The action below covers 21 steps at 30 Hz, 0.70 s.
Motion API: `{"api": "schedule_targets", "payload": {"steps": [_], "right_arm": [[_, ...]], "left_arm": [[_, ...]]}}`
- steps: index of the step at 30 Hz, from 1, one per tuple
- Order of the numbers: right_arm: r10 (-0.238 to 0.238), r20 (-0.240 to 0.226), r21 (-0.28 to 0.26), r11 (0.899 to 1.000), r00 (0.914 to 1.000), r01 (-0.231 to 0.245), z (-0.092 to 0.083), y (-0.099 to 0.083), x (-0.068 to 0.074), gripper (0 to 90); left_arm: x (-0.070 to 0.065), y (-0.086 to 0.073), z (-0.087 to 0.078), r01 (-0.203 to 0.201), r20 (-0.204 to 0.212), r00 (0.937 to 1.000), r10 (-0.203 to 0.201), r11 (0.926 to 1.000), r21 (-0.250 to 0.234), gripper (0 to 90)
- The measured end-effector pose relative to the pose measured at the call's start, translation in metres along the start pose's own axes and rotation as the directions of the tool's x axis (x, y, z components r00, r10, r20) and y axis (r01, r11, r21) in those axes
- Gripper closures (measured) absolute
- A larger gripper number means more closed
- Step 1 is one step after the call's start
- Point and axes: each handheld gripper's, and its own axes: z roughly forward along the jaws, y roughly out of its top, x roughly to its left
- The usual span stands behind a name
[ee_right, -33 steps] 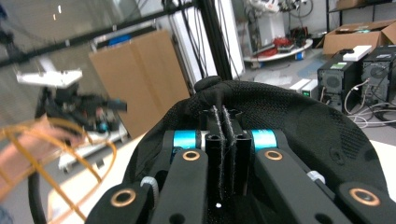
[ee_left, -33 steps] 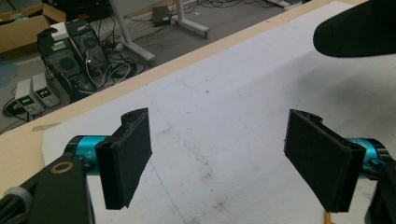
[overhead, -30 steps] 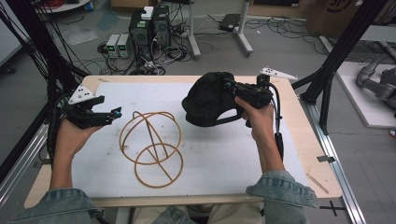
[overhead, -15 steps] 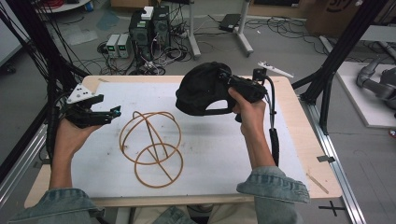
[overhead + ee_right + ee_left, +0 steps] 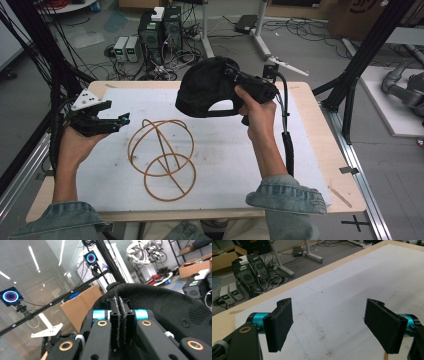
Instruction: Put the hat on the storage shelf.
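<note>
pale tabletop point(image 5: 300, 165) with a plywood rim carries a wire stand point(image 5: 162, 157), two thin tan hoops crossing upright over a flat ring base, and everything else is placed from that stand. to its left the left tool point(image 5: 120, 120) hovers just beside the hoops with its flat, black, felt-faced jaws standing wide apart and nothing between them; it has kept its place since a second ago. above and to the right of the stand, the black cap point(image 5: 207, 92) has been lifted higher off the tabletop and carried further back, and its brim has turned over the last second. the right tool point(image 5: 119, 322) is clamped tight on a fold of the cap's soft, dimpled fabric. judged from this, the cap is being swung up so its domed crown can come down over the stand, which waits bare.
</note>
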Motion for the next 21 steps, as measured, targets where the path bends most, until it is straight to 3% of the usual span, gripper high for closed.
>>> {"api": "schedule_targets", "payload": {"steps": [14,16,21], "right_arm": [[0.006,-0.106,0.001,1.0,0.9944,-0.006,0.015,0.002,0.037,88.7],[0.02,-0.139,0.013,1.0,0.9901,-0.019,0.017,-0.001,0.042,88.6],[0.03,-0.174,0.044,0.999,0.9844,-0.023,0.023,-0.009,0.05,88.4]], "left_arm": [[0.001,0.001,-0.004,0.0,-0.004,1.0,0.0,1.0,-0.006,23.4],[0.002,0.0,-0.004,0.001,-0.007,1.0,-0.001,1.0,-0.003,23.4],[0.004,-0.001,-0.005,0.009,-0.017,0.9998,-0.009,0.9999,-0.005,23.4]]}}
